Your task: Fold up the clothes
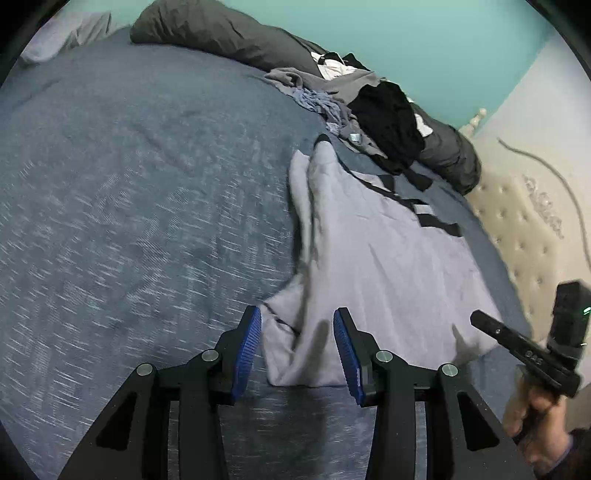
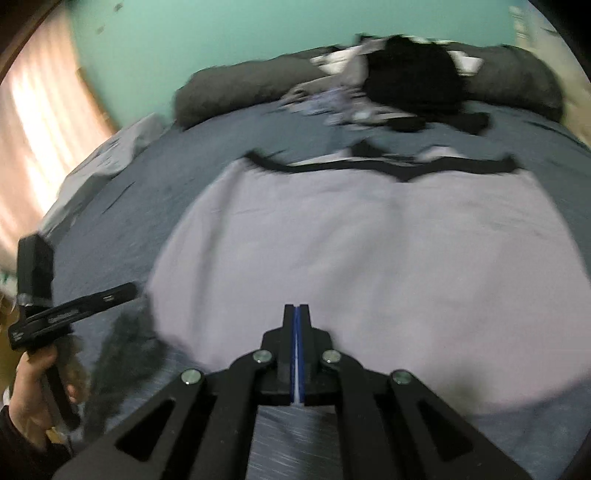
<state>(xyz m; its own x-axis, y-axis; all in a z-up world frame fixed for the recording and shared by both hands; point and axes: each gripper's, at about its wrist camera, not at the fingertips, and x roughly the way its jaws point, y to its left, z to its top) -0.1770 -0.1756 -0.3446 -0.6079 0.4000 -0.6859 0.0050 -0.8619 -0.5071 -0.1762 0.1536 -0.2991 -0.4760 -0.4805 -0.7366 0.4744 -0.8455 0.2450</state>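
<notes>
The grey shirt (image 2: 369,251) lies spread on the bed (image 1: 129,203), filling the middle of your right view, its black-trimmed edge toward the top. In your left view it sits right of centre, its left side rumpled into a ridge. Your left gripper (image 1: 297,347) hangs over the shirt's near corner, jaws released, cloth showing between them. Your right gripper (image 2: 296,332) sits low centre, jaws clenched; whether they pinch the hem, you can't tell. A clothes pile (image 1: 369,110) sits upper right against dark pillows (image 1: 221,33).

Left gripper (image 1: 297,347) spread wide, pads apart; right gripper (image 2: 296,314) pressed closed, each gripped by a hand.
</notes>
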